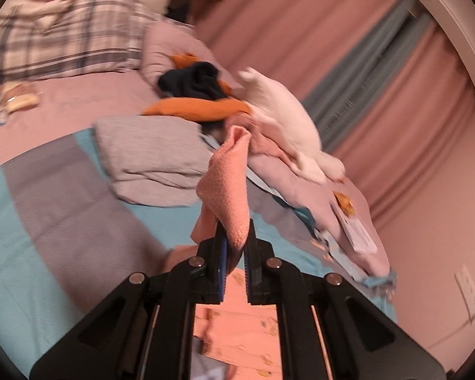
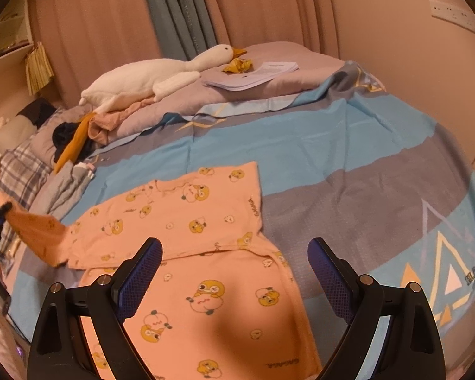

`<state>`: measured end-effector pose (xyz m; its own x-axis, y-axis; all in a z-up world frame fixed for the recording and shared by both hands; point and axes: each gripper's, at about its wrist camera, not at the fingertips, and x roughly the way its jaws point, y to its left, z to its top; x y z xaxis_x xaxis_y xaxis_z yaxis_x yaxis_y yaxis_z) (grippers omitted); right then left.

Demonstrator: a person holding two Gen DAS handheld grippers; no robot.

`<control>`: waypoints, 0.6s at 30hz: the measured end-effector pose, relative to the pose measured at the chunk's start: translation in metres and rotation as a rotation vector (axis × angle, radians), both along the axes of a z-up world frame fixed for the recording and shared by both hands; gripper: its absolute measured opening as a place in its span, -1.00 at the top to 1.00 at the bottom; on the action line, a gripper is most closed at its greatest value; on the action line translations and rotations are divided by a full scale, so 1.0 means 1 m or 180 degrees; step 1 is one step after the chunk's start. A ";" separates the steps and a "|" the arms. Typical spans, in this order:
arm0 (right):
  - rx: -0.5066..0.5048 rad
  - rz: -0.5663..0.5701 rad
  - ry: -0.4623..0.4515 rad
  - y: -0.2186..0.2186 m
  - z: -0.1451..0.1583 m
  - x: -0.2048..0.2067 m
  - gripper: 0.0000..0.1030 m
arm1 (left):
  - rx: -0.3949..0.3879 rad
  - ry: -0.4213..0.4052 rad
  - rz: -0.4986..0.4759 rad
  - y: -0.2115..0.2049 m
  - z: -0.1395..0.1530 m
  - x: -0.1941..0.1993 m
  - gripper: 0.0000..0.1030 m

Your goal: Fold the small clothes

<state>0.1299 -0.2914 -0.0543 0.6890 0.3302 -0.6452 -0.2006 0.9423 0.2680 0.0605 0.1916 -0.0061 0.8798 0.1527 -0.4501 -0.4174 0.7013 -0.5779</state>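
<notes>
Left wrist view: left gripper (image 1: 236, 247) pinches what seems the pink shirt's (image 2: 186, 221) sleeve; right gripper (image 2: 234, 272) gapes above it.

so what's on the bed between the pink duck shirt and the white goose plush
Right wrist view: only bare blue-and-grey bedsheet between the shirt and the goose, then rumpled bedding it rests on.

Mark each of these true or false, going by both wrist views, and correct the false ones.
1. The left gripper is shut on a corner of the pink printed shirt. True.
2. The right gripper is clamped on the shirt. False: its jaws stand wide open above the shirt, holding nothing.
3. The plush goose lies on the floor. False: it lies on the bedding at the far side of the bed.
4. The shirt lies on a blue and grey striped sheet. True.
5. A stack of papers rests near the goose's head. True.
</notes>
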 end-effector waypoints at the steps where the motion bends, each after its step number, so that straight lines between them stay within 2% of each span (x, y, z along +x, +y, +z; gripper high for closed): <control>1: 0.0004 -0.0004 0.0004 -0.001 0.000 0.000 -0.80 | 0.0044 0.0012 -0.0100 -0.010 0.002 0.008 0.84; 7: 0.0022 -0.0015 0.0011 -0.002 -0.002 0.002 -0.80 | 0.0247 0.0219 -0.0622 -0.061 -0.007 0.039 0.84; 12: 0.0030 -0.0028 0.0051 -0.004 -0.006 0.002 -0.80 | 0.0579 0.0637 -0.1046 -0.109 -0.036 0.070 0.83; 18: 0.0036 -0.0035 0.0116 -0.006 -0.011 0.002 -0.80 | 0.0516 0.0994 -0.1399 -0.134 -0.080 0.091 0.82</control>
<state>0.1322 -0.2970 -0.0657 0.6688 0.3301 -0.6661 -0.1801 0.9413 0.2855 0.1514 0.0574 -0.0864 0.7051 -0.1093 -0.7006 -0.1997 0.9174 -0.3442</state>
